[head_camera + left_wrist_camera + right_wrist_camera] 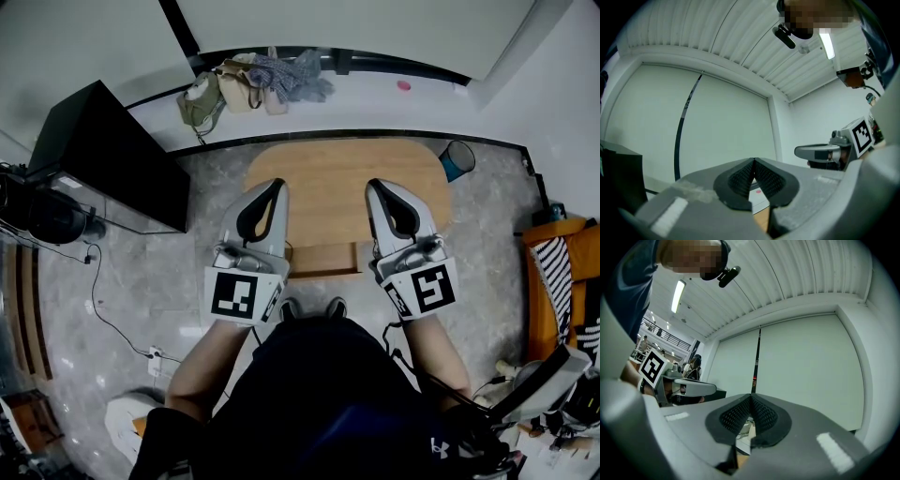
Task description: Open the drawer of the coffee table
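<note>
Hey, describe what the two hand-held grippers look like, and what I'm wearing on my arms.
The left hand-held gripper and right hand-held gripper match: light grey shells tapering to black ribbed pads, each carrying a cube with black-and-white square markers. The forearms are bare; the top is dark.

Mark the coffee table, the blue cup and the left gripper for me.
coffee table [328,178]: head view, bare middle of its wooden top.
blue cup [455,167]: head view, its blue side wall.
left gripper [753,161]: left gripper view, where its shut fingertips meet.
</note>
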